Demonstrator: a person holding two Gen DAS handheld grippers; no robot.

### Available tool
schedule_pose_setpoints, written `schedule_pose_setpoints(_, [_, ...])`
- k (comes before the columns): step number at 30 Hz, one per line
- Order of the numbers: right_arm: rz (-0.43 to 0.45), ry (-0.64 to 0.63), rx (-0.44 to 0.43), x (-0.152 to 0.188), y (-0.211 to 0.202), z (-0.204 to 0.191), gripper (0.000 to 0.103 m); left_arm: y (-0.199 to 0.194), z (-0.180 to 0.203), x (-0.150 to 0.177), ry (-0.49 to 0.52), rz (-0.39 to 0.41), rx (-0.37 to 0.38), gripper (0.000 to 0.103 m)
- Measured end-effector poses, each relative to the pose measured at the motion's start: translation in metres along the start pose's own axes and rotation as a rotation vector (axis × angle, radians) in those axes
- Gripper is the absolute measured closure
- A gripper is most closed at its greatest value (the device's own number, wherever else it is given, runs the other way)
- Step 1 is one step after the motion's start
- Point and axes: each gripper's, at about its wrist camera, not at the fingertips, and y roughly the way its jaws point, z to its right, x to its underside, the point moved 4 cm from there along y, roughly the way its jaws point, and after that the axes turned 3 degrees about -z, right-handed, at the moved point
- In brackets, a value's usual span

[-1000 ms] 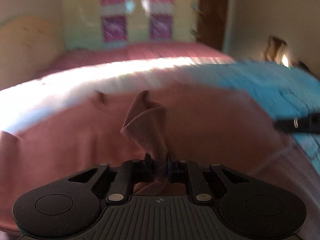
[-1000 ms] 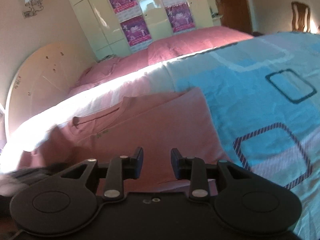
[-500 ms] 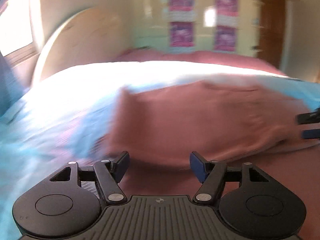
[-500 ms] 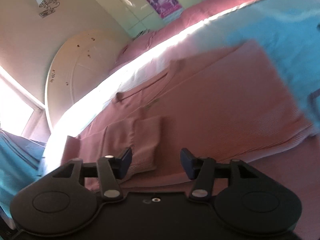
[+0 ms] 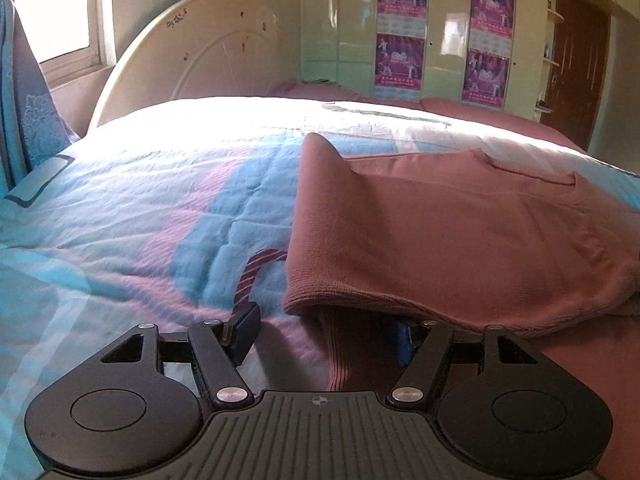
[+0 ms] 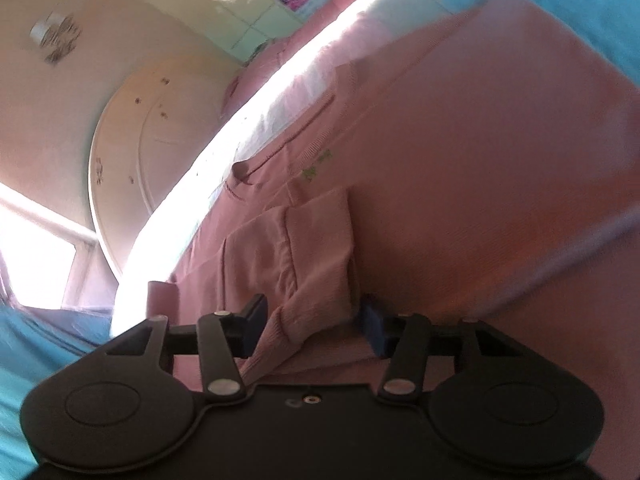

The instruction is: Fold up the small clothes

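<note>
A dusty-pink knitted shirt (image 5: 440, 220) lies flat on the bed, neckline toward the headboard. My left gripper (image 5: 326, 336) is open at the shirt's near left corner. Ribbed hem lies between its jaws, and the right fingertip is tucked under the folded-over side edge. In the right wrist view the shirt (image 6: 480, 140) has one sleeve (image 6: 304, 248) folded across its chest. My right gripper (image 6: 316, 322) straddles that sleeve's cuff. Its jaws are closing, and the cuff between them looks unsqueezed.
The bed has a blue, pink and white quilt (image 5: 140, 208), free to the left of the shirt. Behind are a cream round headboard (image 5: 208, 56), a pale wardrobe with purple posters (image 5: 400, 56), a brown door (image 5: 576, 60) and a bright window (image 5: 52, 12).
My left gripper let go of the pinched fabric, opened wide and swung left to the shirt's corner. The right gripper rolled and sank toward the sleeve, which now lies folded on the shirt.
</note>
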Motion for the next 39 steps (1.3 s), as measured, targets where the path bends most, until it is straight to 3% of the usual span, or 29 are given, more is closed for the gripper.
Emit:
schedule_pose_setpoints(3, [0.002,0.037,-0.017,0.004,0.001,0.003,0.055,0.004,-0.002,0.000,-0.004,0.000,0.016,0.041])
schedule_pose_setpoints(6, [0.012,0.059,-0.012,-0.001,0.014,0.003,0.079,0.006,-0.002,-0.001,0.000,-0.001,0.017,0.042])
schedule_pose_setpoints(7, [0.017,0.045,0.011,-0.003,0.017,0.001,0.094,0.006,-0.002,-0.002,0.002,-0.002,0.017,0.042])
schedule_pose_setpoints(8, [0.023,0.011,0.038,-0.005,0.019,-0.003,0.096,0.007,-0.002,-0.002,0.004,-0.003,0.017,0.042])
schedule_pose_setpoints(10, [0.053,-0.101,0.076,-0.009,0.013,-0.019,0.096,0.009,-0.003,-0.003,0.008,-0.004,0.020,0.042])
schedule_pose_setpoints(13, [0.222,-0.297,0.106,-0.013,-0.032,-0.048,0.097,0.009,-0.002,-0.003,0.013,-0.003,0.023,0.042])
schedule_pose_setpoints(15, [0.293,-0.341,0.161,-0.018,-0.051,-0.046,0.097,0.008,-0.001,-0.002,0.013,-0.001,0.027,0.051])
schedule_pose_setpoints(17, [0.233,-0.344,0.244,-0.025,-0.046,-0.028,0.097,0.008,0.000,-0.002,0.017,0.003,0.032,0.068])
schedule_pose_setpoints(22, [0.212,-0.303,0.232,-0.027,-0.051,-0.009,0.097,0.005,0.006,-0.003,0.058,0.004,0.043,0.086])
schedule_pose_setpoints(26, [0.206,-0.315,0.236,-0.022,-0.048,-0.009,0.097,0.004,0.002,-0.004,0.032,0.003,0.065,0.092])
schedule_pose_setpoints(30, [0.194,-0.317,0.235,-0.015,-0.043,-0.009,0.097,0.006,-0.011,-0.003,-0.084,-0.006,0.112,0.093])
schedule_pose_setpoints(33, [0.162,-0.281,0.255,-0.008,-0.036,0.003,0.093,0.007,-0.014,-0.004,-0.102,-0.021,0.132,0.092])
schedule_pose_setpoints(36, [0.177,-0.194,0.226,-0.007,-0.042,0.015,0.057,0.002,-0.012,-0.006,-0.078,-0.007,0.130,0.092])
schedule_pose_setpoints(37, [0.202,-0.169,0.212,-0.009,-0.046,0.018,0.040,0.000,-0.010,-0.006,-0.060,0.002,0.128,0.092])
schedule_pose_setpoints(39, [0.198,-0.161,0.198,-0.014,-0.046,0.021,0.048,0.001,-0.007,-0.006,-0.046,0.009,0.135,0.092])
